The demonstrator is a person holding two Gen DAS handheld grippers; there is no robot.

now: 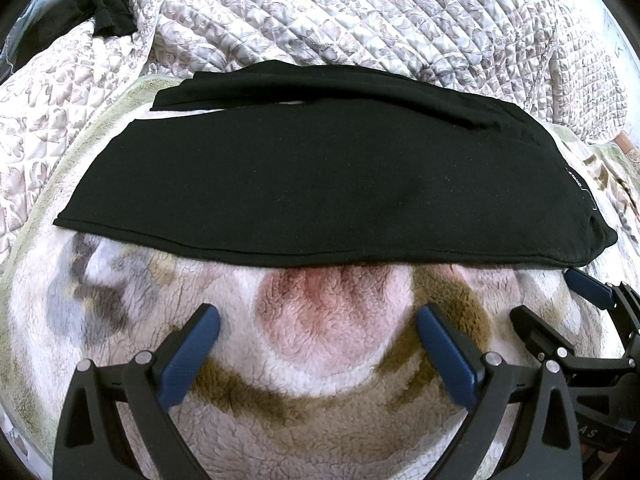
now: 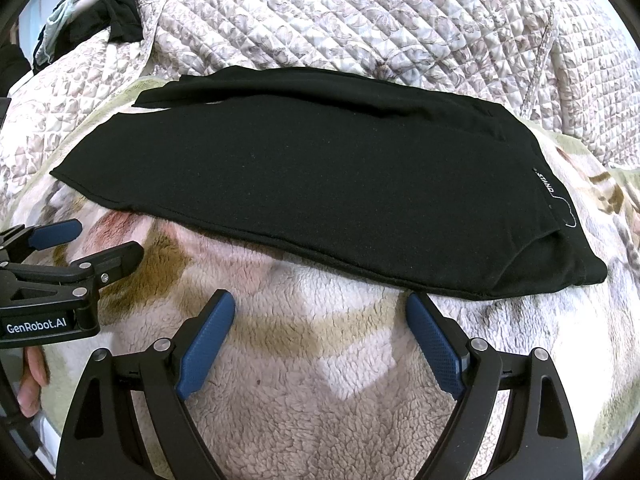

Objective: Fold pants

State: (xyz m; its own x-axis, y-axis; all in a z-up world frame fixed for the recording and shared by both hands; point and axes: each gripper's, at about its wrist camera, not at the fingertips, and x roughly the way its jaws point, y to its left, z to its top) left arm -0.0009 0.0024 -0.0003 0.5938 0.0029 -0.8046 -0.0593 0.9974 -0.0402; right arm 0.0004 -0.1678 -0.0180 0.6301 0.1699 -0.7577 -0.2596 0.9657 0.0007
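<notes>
Black pants [image 1: 320, 184] lie flat across a fleece blanket [image 1: 320, 360], folded lengthwise, waistband with a small label [image 1: 578, 178] at the right. They also show in the right wrist view [image 2: 304, 184]. My left gripper [image 1: 318, 316] is open and empty, just short of the pants' near edge. My right gripper [image 2: 320, 304] is open and empty, its right fingertip at the near hem. Each gripper shows in the other's view: the right one [image 1: 560, 296] at the right edge, the left one [image 2: 100, 240] at the left edge.
A quilted floral bedspread [image 1: 360, 12] is heaped behind the pants. Dark clothing [image 2: 120, 20] and a light garment lie at the far left. A hand [image 2: 32, 384] shows at the left edge. The patterned fleece blanket [image 2: 320, 400] spreads under both grippers.
</notes>
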